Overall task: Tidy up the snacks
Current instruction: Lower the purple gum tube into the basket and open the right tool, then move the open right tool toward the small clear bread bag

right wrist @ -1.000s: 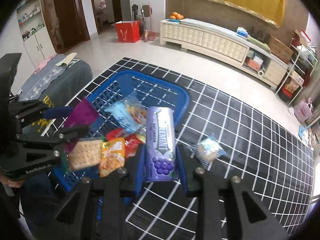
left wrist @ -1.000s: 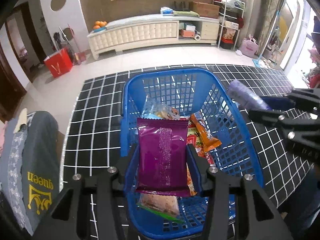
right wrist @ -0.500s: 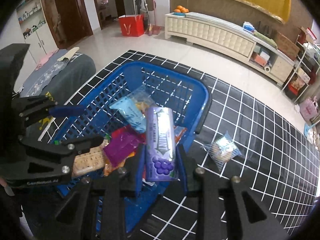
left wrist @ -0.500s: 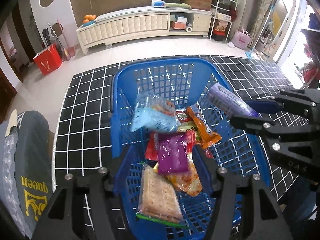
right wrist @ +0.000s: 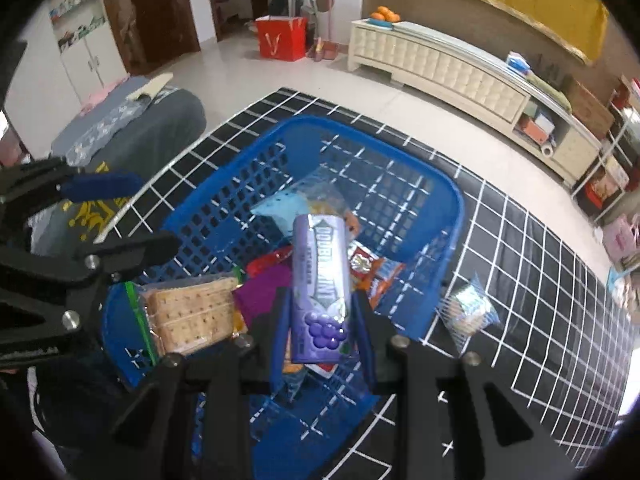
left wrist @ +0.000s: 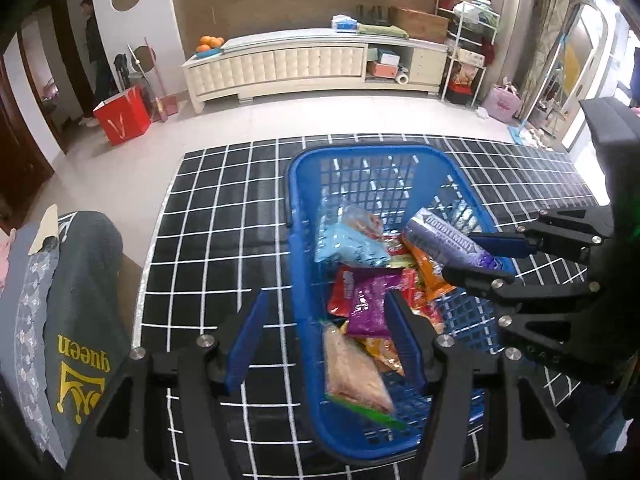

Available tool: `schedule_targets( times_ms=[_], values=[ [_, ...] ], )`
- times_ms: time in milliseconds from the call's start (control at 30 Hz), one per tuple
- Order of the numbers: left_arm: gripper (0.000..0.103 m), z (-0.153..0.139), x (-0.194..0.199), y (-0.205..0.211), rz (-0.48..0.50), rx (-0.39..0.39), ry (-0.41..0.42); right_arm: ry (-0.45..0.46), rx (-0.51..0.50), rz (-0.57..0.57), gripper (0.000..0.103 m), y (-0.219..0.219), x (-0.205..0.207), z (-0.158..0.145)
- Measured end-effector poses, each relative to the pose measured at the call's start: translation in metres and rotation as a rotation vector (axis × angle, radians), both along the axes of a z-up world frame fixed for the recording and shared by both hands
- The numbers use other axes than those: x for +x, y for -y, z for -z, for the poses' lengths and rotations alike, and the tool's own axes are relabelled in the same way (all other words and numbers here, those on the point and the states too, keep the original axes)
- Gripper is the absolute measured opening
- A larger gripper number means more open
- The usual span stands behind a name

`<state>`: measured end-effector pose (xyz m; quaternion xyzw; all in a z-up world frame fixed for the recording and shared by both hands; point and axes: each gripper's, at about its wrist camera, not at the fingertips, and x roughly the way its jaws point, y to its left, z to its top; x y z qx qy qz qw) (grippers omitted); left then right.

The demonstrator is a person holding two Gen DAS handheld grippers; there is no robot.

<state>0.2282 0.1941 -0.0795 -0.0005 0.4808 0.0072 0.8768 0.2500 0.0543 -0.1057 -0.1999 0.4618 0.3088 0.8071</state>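
A blue mesh basket (left wrist: 296, 216) on the black grid mat holds several snack packs. A magenta pack (left wrist: 368, 300) lies in the heap between a cracker pack (left wrist: 352, 368) and a light blue bag (left wrist: 348, 244). My left gripper (left wrist: 326, 340) hangs open and empty over the basket's left rim. My right gripper (right wrist: 320, 320) is shut on a purple grape gum pack (right wrist: 320, 276) above the basket (right wrist: 452, 232). From the left wrist view this gum pack (left wrist: 444, 236) hovers over the right rim. The left gripper (right wrist: 120, 220) shows open at the left edge of the right wrist view.
A small clear-wrapped snack (right wrist: 468, 312) lies on the mat (right wrist: 520, 280) right of the basket. A grey "queen" cloth (left wrist: 72, 312) drapes something to the left. Beyond the mat are a red bag (left wrist: 122, 120), a white cabinet (left wrist: 312, 68) and a person (left wrist: 94, 40) in a doorway.
My left gripper opened and the magenta pack dropped into the basket; the gripper then shifted left over the rim. My right gripper carried the gum pack from beside the basket to above it.
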Motion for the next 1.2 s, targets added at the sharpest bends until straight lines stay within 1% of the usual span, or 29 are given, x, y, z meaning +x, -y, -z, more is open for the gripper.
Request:
schedule_targets(
  times_ms=[67,300,367,467,500,567,600,633,733,900,967,1100,1200],
  values=[
    [0.059,0.004,-0.001,-0.005,-0.011,-0.004,-0.006,-0.014,-0.026,-0.012,0.034,-0.008,0.001,0.008],
    [0.059,0.010,-0.007,-0.024,-0.049,-0.018,-0.008,-0.041,-0.063,-0.035,0.034,-0.023,0.003,0.021],
    [0.059,0.011,-0.008,-0.030,-0.057,-0.034,-0.010,-0.053,-0.101,-0.043,0.035,-0.028,0.003,0.027],
    [0.059,0.014,-0.009,-0.032,-0.061,-0.038,-0.014,-0.023,-0.158,-0.082,0.035,-0.039,-0.005,0.031],
    [0.059,0.015,-0.010,-0.032,-0.059,-0.039,-0.018,-0.023,-0.158,-0.087,0.036,-0.039,-0.005,0.030],
    [0.059,0.015,-0.012,-0.031,-0.055,-0.045,-0.019,-0.039,-0.151,-0.073,0.051,-0.037,-0.006,0.027],
    [0.059,0.015,-0.013,-0.030,-0.053,-0.049,-0.020,-0.034,-0.139,-0.068,0.063,-0.035,-0.007,0.024],
    [0.059,0.015,-0.014,-0.029,-0.051,-0.051,-0.020,-0.019,-0.126,-0.063,0.069,-0.032,-0.009,0.019],
    [0.059,0.012,-0.017,-0.022,-0.041,-0.053,-0.024,0.014,-0.112,-0.042,0.070,-0.020,-0.016,0.005],
    [0.059,0.001,-0.023,-0.004,-0.009,-0.069,-0.026,0.025,-0.088,0.011,0.071,0.014,-0.023,-0.017],
    [0.059,-0.005,-0.026,0.008,0.008,-0.076,-0.027,0.031,-0.081,0.034,0.071,0.029,-0.026,-0.025],
    [0.059,-0.016,-0.031,0.032,0.034,-0.059,-0.017,0.035,-0.070,0.087,0.071,0.063,-0.030,-0.036],
    [0.059,-0.022,-0.034,0.049,0.050,-0.072,-0.016,0.044,-0.061,0.118,0.071,0.083,-0.034,-0.045]
  ],
)
